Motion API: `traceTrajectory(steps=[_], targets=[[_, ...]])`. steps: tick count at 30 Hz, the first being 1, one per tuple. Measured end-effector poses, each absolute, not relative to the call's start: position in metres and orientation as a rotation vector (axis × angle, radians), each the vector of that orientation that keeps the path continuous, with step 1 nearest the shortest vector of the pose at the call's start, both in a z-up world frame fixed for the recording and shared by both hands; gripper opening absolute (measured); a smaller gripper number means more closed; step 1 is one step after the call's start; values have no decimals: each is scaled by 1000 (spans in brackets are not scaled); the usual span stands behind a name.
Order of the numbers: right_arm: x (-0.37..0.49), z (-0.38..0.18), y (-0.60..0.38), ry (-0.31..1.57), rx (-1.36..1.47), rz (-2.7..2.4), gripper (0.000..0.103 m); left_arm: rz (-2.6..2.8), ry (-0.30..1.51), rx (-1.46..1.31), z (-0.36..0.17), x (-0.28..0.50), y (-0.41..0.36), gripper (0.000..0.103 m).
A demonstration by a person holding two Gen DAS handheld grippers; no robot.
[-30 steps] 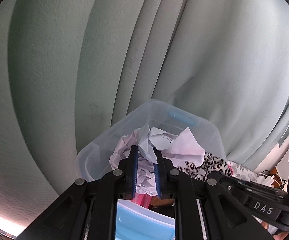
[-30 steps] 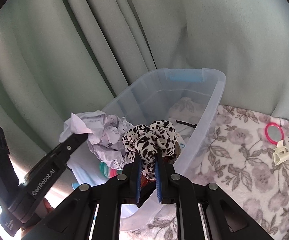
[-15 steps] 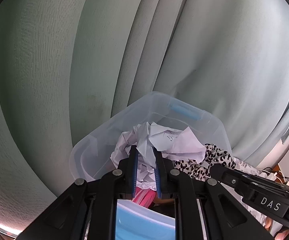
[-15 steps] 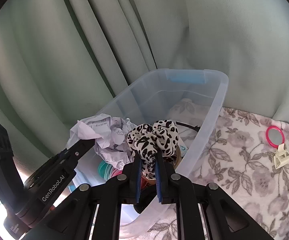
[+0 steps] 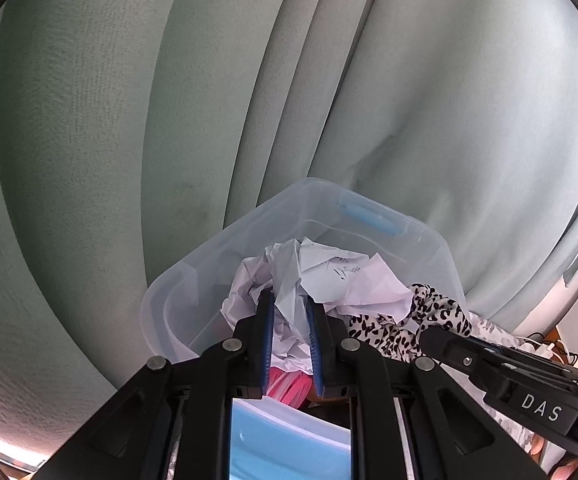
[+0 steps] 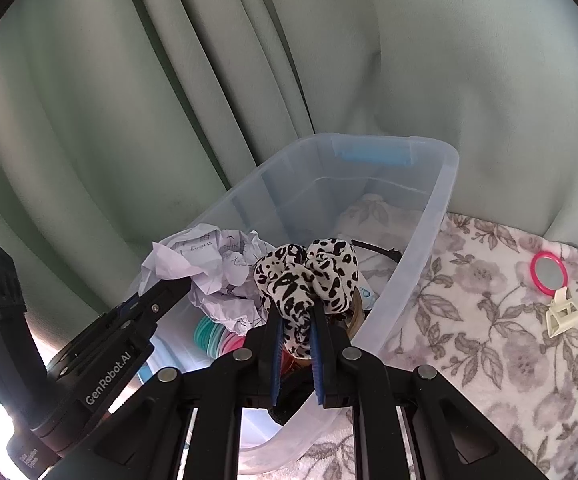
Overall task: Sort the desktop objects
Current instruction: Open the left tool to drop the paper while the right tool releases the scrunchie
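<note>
Presently held, item one: crumpled ball of white paper with handwriting [image 5: 313, 280], pinched between the narrow blue pads of the left gripper [image 5: 291, 300], poised above the near end of the clear plastic storage bin with a blue handle patch [image 6: 437, 216].

Item two: black-and-white leopard-print fabric scrunchie [image 6: 309, 272], clamped in the right gripper [image 6: 295, 310], jaws nearly closed on a fold of the cloth; it hangs over the same bin, touching or just beside the paper ball.

Bin contents, partly hidden: coils of teal and pink rings [image 6: 213, 332], a dark thin band [image 6: 377, 250] farther back, something brownish under the scrunchie that cannot be made out.

Outside the bin, on the floral grey-and-white cloth [image 6: 489, 340]: round pink-rimmed mirror [image 6: 549, 274] and cream plastic clip [image 6: 563, 314], touching or just beside each other, well apart from both grippers. Pale green curtain [image 5: 129, 120] behind.

Risks, judged:
- Both loads crowd the same spot; releasing together could let the paper roll against the scrunchie and tip over the near rim.
- Soft fabric may snag on the pads and cling after opening.
- The two tools sit close; a sideways move could knock them together.
</note>
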State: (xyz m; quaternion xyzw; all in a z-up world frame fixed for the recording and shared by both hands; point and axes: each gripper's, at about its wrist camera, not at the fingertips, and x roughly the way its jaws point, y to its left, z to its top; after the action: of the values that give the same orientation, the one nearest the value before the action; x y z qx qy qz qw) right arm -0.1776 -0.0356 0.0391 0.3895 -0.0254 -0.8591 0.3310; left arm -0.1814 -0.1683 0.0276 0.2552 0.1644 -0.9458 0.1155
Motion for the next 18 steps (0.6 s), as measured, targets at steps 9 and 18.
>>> traceTrajectory(steps=[9, 18], targets=[[-177, 39, -46, -43, 1021, -2229, 27, -2777, 486, 747, 31, -185, -167, 43], [-159, 46, -36, -58, 1006, -2240, 44, -2781, 466, 740, 33, -190, -163, 51]])
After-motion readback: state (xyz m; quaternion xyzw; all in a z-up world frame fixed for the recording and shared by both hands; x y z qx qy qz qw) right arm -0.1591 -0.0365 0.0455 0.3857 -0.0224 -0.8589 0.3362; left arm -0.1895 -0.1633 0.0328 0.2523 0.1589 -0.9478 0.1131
